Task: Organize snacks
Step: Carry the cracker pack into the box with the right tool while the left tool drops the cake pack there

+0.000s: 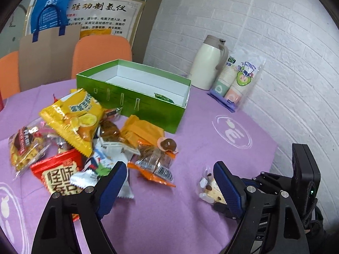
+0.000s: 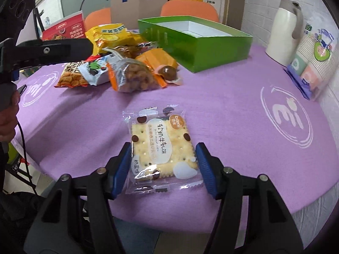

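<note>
A clear cracker packet (image 2: 161, 148) lies flat on the purple tablecloth (image 2: 222, 105). My right gripper (image 2: 164, 163) is open, and its blue pads (image 2: 122, 167) flank the packet's near half. In the left wrist view the same packet (image 1: 208, 190) shows just behind my right-hand pad. My left gripper (image 1: 169, 182) is open and holds nothing, hovering near the snack pile: a yellow chips bag (image 1: 72, 118), an orange packet (image 1: 142, 131), a bag of nuts (image 1: 154, 160) and a red packet (image 1: 59, 171). The green box (image 1: 135, 103) stands behind the pile with a small green packet (image 1: 164, 98) inside.
A cream thermos (image 1: 208, 63) and a pack of paper cups (image 1: 237, 80) stand by the white brick wall on the right. Orange chairs (image 1: 101, 53) sit behind the table. A red carton (image 2: 63, 28) is at the far left, and a hand (image 2: 8, 110) holds the left gripper's handle.
</note>
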`<state>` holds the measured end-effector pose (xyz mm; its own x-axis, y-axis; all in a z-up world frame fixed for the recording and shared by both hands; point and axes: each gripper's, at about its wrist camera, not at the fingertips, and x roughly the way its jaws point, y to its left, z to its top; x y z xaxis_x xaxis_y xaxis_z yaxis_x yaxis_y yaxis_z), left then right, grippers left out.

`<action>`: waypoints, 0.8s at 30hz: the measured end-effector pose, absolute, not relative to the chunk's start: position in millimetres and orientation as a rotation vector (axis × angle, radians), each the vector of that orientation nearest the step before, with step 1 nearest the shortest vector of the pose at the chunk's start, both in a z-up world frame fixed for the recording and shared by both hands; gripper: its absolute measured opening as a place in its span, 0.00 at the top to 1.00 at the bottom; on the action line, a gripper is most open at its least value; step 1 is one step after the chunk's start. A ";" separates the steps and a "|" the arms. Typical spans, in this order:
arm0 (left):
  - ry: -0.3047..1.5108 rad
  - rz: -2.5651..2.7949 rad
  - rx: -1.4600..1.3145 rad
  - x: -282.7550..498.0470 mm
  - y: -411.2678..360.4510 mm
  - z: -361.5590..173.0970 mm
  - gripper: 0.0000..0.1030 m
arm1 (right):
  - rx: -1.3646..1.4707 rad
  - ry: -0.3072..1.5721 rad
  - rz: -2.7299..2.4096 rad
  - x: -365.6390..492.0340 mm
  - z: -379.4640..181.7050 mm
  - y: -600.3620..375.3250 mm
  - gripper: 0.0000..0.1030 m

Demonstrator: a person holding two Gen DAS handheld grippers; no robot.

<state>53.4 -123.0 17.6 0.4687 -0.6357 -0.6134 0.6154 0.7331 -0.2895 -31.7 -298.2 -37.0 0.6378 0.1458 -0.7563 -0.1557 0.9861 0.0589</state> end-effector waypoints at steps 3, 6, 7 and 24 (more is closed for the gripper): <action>0.785 -0.770 0.000 67.5 -140.1 13.1 0.17 | 0.023 0.859 0.147 -31.0 -38.5 -308.5 0.40; 0.834 -0.765 0.042 77.6 -151.3 1.0 0.25 | 0.041 0.851 0.150 -29.9 -38.5 -312.8 0.40; 0.847 -0.762 0.057 79.4 -153.5 -3.6 0.26 | 0.044 0.848 0.150 -29.7 -38.3 -313.9 0.40; 0.904 -0.709 0.165 80.8 -164.5 -33.5 0.56 | 0.025 0.842 0.140 -25.8 -38.0 -312.6 0.40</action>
